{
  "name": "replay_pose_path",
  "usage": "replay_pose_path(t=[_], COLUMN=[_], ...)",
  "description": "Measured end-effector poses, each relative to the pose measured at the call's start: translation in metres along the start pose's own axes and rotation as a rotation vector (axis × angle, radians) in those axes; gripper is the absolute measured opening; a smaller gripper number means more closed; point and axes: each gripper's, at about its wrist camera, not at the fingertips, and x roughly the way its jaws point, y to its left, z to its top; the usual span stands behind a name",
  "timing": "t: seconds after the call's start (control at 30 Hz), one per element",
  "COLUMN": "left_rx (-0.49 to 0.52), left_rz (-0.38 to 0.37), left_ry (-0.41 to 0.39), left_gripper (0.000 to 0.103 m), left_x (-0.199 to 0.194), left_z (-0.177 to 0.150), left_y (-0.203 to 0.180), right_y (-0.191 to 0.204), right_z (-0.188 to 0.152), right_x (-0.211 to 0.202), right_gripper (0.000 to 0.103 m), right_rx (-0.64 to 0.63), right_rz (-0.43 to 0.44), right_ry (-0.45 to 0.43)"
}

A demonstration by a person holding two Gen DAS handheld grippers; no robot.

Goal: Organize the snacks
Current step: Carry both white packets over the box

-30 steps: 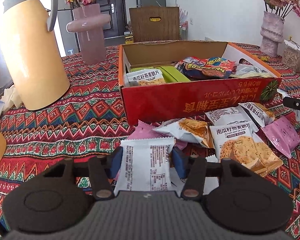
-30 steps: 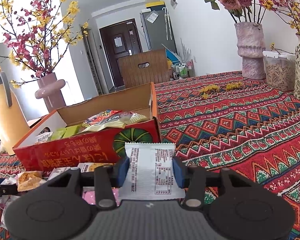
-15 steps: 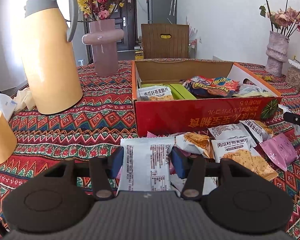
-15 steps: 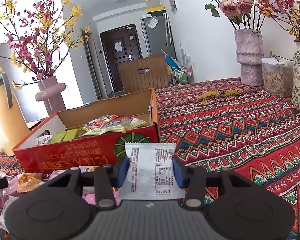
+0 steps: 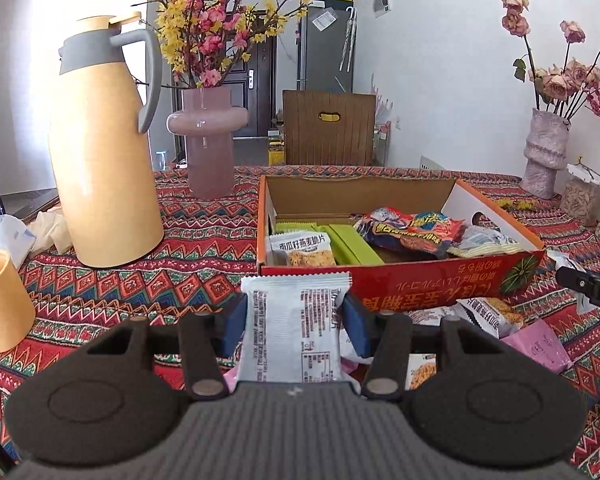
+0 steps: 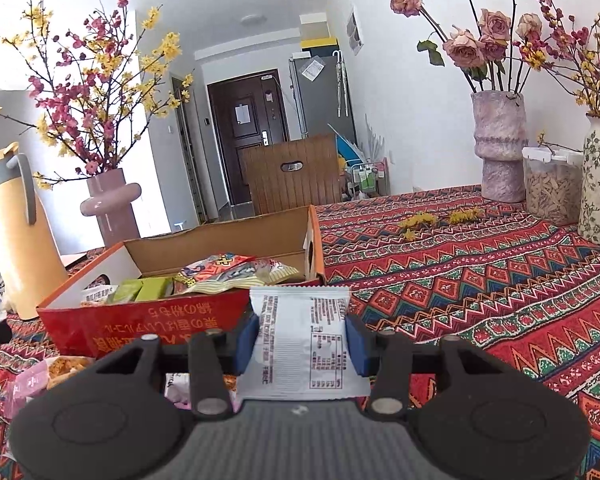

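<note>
1. Left claw [image 5: 295, 330] is clamped on a white snack packet [image 5: 296, 328], blue pads pinching both side edges, printed back facing the camera. Compared with a second ago this view has climbed a lot: back then the loose pile filled the foreground, now I'm looking over the front wall of the red snack box [image 5: 400, 280] and into it.

2. Right claw [image 6: 300, 344] is gripping its own white packet [image 6: 302, 344] the same way. It's barely shifted over the last second, maybe a touch higher, and sits near the box's right front corner [image 6: 316, 280].

3. So both packets are in the air and off the bench [image 6: 480, 280], neither in the box yet. My read: pickup done, drop-off is next.

4. Inside the box: a pumpkin seed oat crisp packet [image 5: 302, 246] at front left, green bars [image 5: 348, 240] beside it, colourful chip bags [image 5: 408, 228] on the right.

5. Leftovers [image 5: 496, 316] are lying on the bench in front of the box, including a pink packet [image 5: 540, 344], so plenty more trips I'd guess.

6. Yellow thermos jug [image 5: 104, 160] and cup [image 5: 0, 300] stand off to the left, well clear.
</note>
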Motion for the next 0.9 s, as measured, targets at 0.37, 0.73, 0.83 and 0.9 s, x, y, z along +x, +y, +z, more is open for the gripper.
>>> replay_pose_path(t=[0.37, 0.73, 0.83, 0.9], left_rx=[0.003, 0.013, 0.014, 0.012], left_rz=[-0.023, -0.033, -0.031, -0.024], left_ry=[-0.074, -0.113, -0.111, -0.107], left_gripper=[0.052, 0.052, 0.052, 0.052], left_x=[0.006, 0.026, 0.036, 0.044], left_z=[0.03, 0.057, 0.063, 0.067], left_y=[-0.015, -0.027, -0.031, -0.032], right_y=[0.021, 0.044, 0.051, 0.055], right_z=[0.025, 0.058, 0.066, 0.071], right_x=[0.003, 0.027, 0.036, 0.042], right_gripper=[0.046, 0.046, 0.046, 0.046], right_rx=[-0.041, -0.085, -0.093, -0.097], right_rz=[0.036, 0.057, 0.069, 0.076], right_ry=[-0.049, -0.095, -0.105, -0.11])
